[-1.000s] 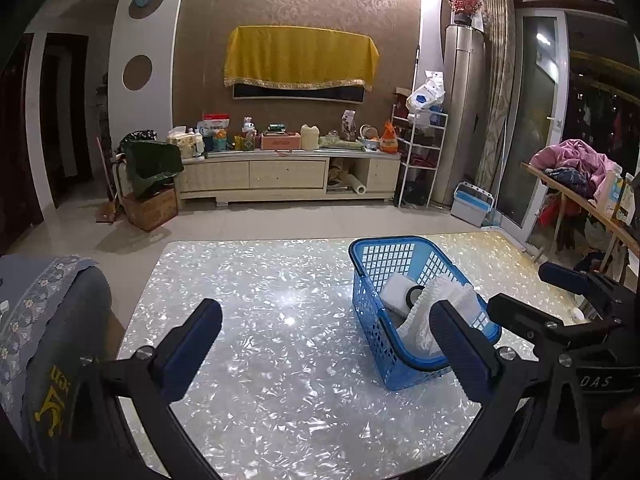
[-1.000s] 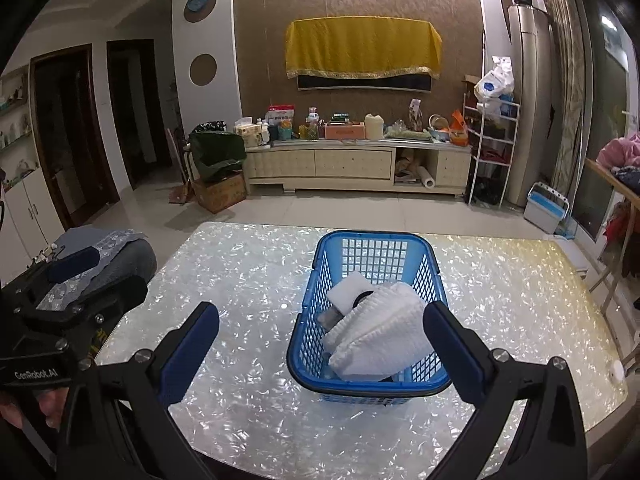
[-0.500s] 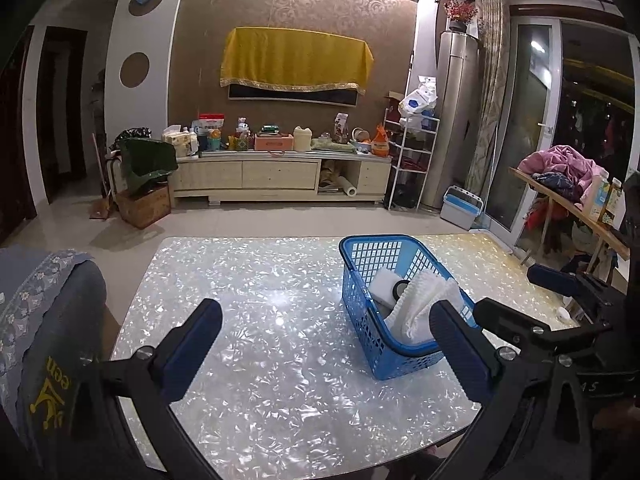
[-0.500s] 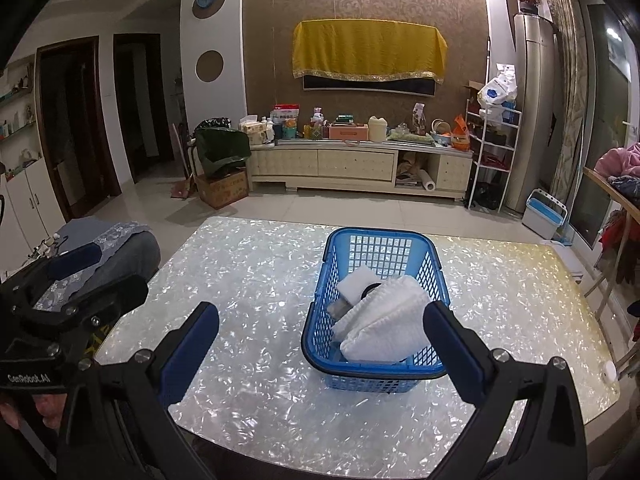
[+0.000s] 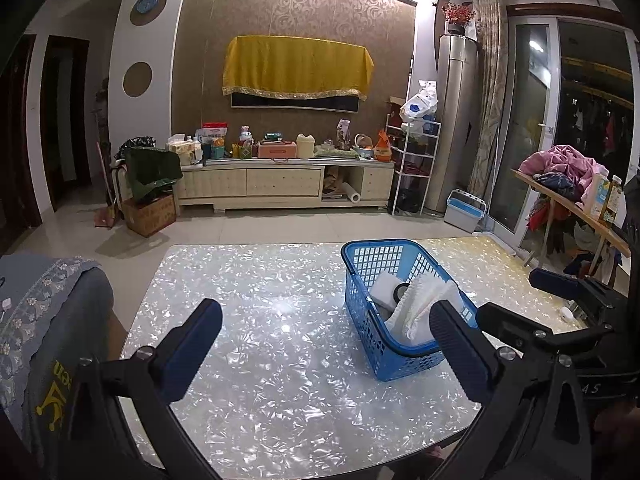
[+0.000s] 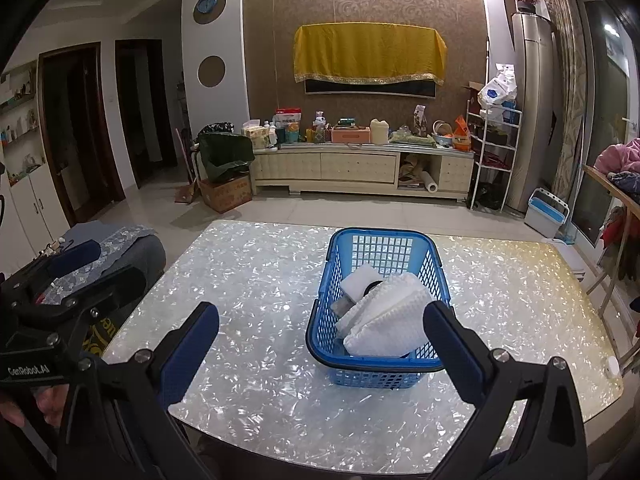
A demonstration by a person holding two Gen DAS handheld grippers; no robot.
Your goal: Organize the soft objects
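Observation:
A blue plastic basket stands on the pearly white table. Inside it lie a folded white towel, a white sponge-like block and a dark round item, mostly hidden. My right gripper hovers open near the table's front edge, short of the basket, nothing between its fingers. My left gripper is open and empty too, left of the basket. Each view shows the other gripper at its side edge.
A chair back with a grey-blue embroidered cover stands at the table's left side. Across the floor stand a long TV cabinet with clutter on it, a cardboard box and a wire shelf. A side table with clothes is at the right.
Both grippers have drawn back and risen from the table, so the basket looks smaller and farther. Both stay open. The basket's contents have not moved.

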